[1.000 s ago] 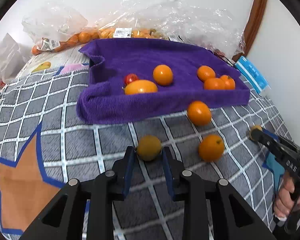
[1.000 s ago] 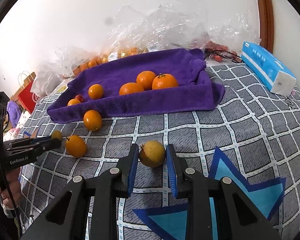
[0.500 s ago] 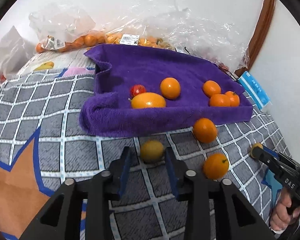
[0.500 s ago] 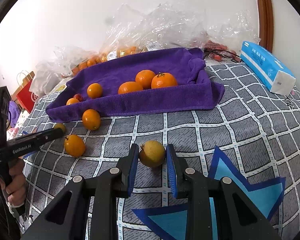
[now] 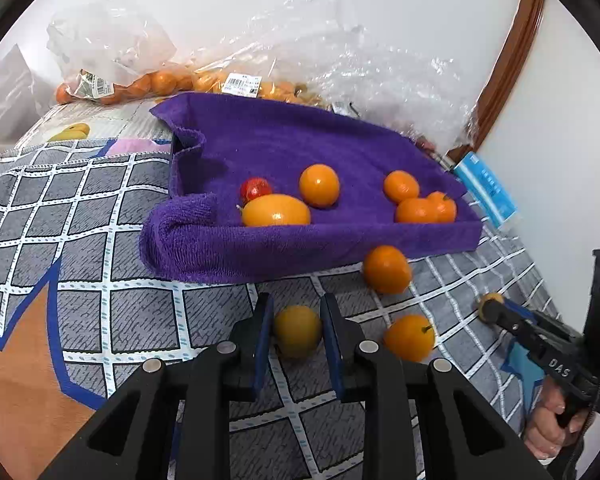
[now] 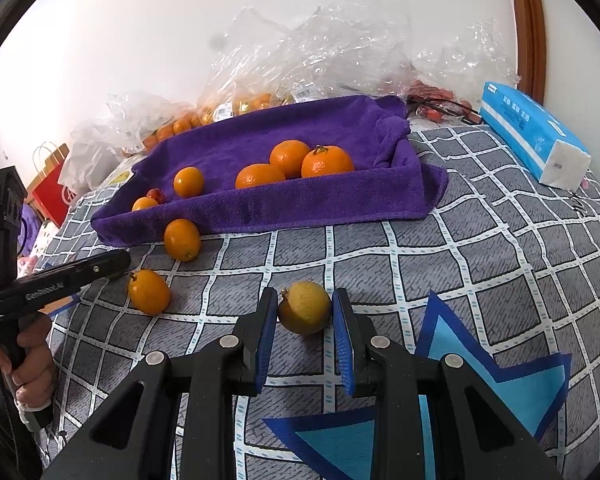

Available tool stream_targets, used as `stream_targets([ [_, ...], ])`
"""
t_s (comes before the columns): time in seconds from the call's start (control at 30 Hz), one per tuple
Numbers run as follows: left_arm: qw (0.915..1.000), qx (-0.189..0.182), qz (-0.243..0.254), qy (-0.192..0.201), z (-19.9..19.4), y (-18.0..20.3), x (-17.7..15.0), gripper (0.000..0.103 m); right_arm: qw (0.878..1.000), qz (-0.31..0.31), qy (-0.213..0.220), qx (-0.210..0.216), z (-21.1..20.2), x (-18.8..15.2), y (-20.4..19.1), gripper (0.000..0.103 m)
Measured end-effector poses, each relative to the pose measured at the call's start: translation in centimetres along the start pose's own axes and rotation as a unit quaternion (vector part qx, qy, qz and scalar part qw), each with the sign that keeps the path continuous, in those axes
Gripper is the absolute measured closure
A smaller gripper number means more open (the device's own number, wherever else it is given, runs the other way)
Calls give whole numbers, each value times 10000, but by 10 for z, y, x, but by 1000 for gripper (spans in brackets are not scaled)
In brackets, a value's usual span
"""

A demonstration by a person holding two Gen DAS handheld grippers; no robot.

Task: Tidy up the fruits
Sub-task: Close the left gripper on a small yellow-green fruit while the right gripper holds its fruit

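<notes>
The left gripper (image 5: 296, 334) has just been closing and now clasps a yellowish fruit (image 5: 297, 331) resting on the checked blanket (image 5: 100, 216). Just beyond lies the purple towel (image 5: 284, 144), folded into a tray and already carrying six fruits. Two oranges (image 5: 387, 269) lie loose on the blanket in front of it. Farther right, the right gripper (image 6: 305, 320) is clenched on a greenish-yellow fruit (image 6: 305, 307), also low on the blanket. By my reading, roughly half remains.
</notes>
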State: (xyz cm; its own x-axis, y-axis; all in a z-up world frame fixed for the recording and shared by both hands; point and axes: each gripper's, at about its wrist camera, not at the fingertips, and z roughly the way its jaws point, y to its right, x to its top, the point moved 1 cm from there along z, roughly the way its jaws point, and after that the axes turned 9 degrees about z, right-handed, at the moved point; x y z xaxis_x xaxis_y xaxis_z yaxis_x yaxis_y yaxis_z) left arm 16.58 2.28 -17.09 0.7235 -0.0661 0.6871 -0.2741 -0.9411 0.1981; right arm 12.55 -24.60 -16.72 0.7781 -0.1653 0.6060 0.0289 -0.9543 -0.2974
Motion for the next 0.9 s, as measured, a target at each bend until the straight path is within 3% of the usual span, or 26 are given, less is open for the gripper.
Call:
stream_targets([
  [0.63,9984,191,-90,518,-20,-1,-2,80,9997,23,214,-152,-10,1,-6,75],
  [0.9,9981,399,-81,466,-18,0,-1,80,9992,20,314,-232,-24,5,-19,75],
])
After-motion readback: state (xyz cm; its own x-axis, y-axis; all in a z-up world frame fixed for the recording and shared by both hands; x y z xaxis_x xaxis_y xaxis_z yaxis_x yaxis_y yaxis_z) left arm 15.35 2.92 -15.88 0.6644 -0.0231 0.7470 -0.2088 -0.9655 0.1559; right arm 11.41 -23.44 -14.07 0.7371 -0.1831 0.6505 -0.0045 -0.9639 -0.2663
